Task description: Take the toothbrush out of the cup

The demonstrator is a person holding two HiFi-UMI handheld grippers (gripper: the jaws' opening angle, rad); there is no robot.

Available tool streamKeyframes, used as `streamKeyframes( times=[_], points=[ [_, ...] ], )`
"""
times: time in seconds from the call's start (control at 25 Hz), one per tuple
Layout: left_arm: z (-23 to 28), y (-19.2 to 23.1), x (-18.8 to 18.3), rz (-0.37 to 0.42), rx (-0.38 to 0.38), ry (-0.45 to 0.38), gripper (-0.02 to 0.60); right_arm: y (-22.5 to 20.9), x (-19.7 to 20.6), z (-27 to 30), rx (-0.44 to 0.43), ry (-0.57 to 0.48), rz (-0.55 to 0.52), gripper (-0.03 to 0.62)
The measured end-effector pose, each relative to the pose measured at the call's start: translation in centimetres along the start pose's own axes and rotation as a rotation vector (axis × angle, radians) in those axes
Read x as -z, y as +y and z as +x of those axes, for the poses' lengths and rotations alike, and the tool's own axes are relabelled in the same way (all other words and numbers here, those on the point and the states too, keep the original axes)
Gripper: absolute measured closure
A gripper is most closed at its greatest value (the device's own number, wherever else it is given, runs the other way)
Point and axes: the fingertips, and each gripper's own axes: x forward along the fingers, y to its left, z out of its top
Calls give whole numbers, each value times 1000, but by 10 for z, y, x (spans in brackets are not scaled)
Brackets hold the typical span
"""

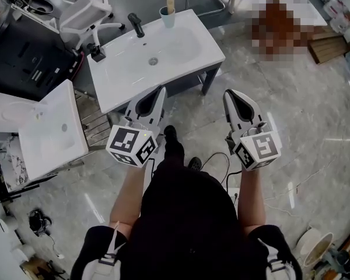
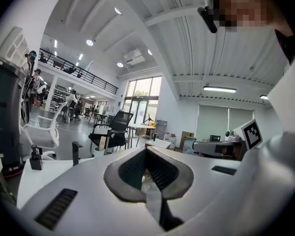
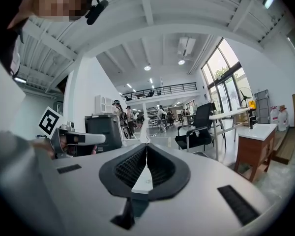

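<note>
Nothing was done yet: the toothbrush (image 1: 170, 2) stood in the cup (image 1: 168, 19); left tongs (image 1: 161, 91) and right tongs (image 1: 229, 94), closed and empty, hung well short of the cup.

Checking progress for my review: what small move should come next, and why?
Probably carry the right gripper forward toward the cup at the sink's far edge. The toothbrush stands in it untouched, and the gripper, fingers shut and empty, is well short of it.
</note>
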Motion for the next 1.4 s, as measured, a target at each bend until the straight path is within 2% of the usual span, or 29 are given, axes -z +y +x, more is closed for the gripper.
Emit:
streamKeyframes(
  times=[0.28, 0.56, 0.88, 1.24, 1.4],
  points=[
    [38, 51, -12, -3, 24, 8, 568, -6, -13, 64, -12, -3, 18, 562],
    [61, 91, -30, 15, 59, -4, 568, -6, -30, 116, 2, -20, -10, 562],
    [75, 137, -38, -18, 75, -28, 568, 5, -38, 161, 7, -32, -35, 562],
    [90, 151, -26, -18, 96, 28, 568, 2, -30, 179, 27, 20, -22, 562],
    [100, 157, -24, -19, 87, 39, 569, -5, -28, 192, 11, 24, -16, 561]
  ],
)
